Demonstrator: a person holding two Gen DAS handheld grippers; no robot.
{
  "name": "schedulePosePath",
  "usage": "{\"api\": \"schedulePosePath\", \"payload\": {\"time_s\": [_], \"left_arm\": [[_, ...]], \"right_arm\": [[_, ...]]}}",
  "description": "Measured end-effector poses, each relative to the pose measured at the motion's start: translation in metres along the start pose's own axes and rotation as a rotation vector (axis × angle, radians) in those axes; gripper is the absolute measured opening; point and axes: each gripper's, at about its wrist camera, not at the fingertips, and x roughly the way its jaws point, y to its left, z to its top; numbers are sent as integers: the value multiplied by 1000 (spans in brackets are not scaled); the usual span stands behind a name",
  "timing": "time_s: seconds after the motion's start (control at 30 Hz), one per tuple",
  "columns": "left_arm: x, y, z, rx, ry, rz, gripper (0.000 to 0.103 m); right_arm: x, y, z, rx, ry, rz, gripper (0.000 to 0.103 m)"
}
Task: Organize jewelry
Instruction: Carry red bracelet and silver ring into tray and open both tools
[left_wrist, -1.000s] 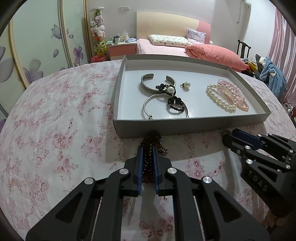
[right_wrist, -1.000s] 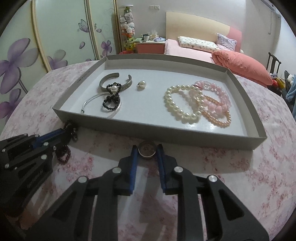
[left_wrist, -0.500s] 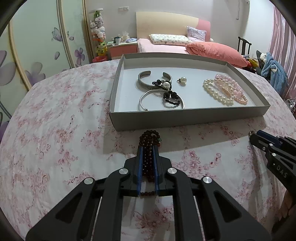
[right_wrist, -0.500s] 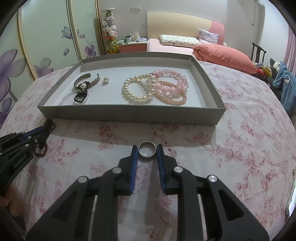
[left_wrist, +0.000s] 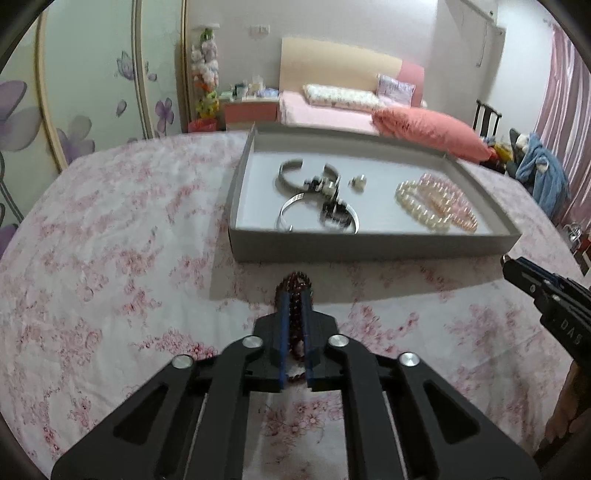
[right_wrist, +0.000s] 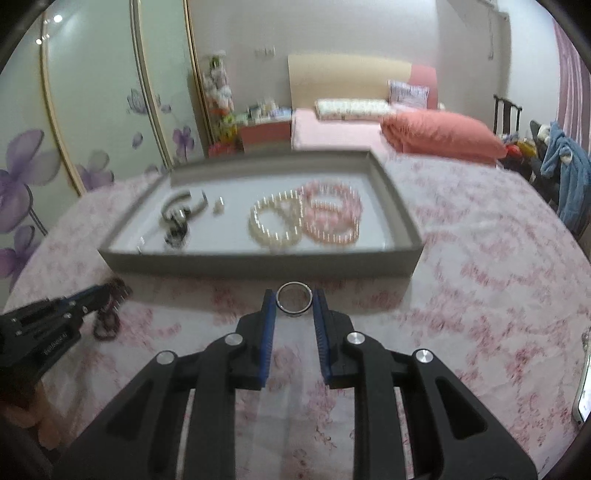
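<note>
**Silver band and dark beads poised before the tray**

Left claw (left_wrist: 295, 295) is clenched on a dark red bead bracelet (left_wrist: 294, 282), its strand bunched between the blue pads. Right claw (right_wrist: 294, 295) pinches a smooth silver ring (right_wrist: 294, 304) edgewise, probably ready for the grey tray (right_wrist: 258, 264) of pearl strands (right_wrist: 275, 221) on the floral surface (left_wrist: 110, 277).

A pink floral cloth (left_wrist: 110, 258) covers the worktop. Behind it stands a bed (left_wrist: 332, 110) with a cream headboard (right_wrist: 347, 77), a patterned pillow (left_wrist: 340, 94) and a coral pillow (right_wrist: 443, 133); a pink nightstand (left_wrist: 251, 109) crowded with small items sits to its left. Sliding wardrobe doors (right_wrist: 92, 110) with purple flowers fill the left side, and a blue garment (left_wrist: 543, 173) hangs at the right near a dark chair (right_wrist: 508, 114).
</note>
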Motion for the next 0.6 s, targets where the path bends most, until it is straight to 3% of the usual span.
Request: {"api": "schedulePosePath", "payload": {"time_s": [0.13, 0.5, 0.57, 0.6], "left_arm": [[-12, -6, 5, 18, -50, -4, 6], [7, 0, -11, 61, 76, 16, 7], [9, -1, -10, 67, 78, 22, 13], [9, -2, -10, 70, 78, 30, 30]], "right_arm": [[-17, 8, 7, -32, -76, 3, 21], [-7, 4, -1, -15, -29, 5, 21], [-7, 3, -1, -19, -32, 6, 21], [-8, 3, -1, -20, -34, 7, 21]]}}
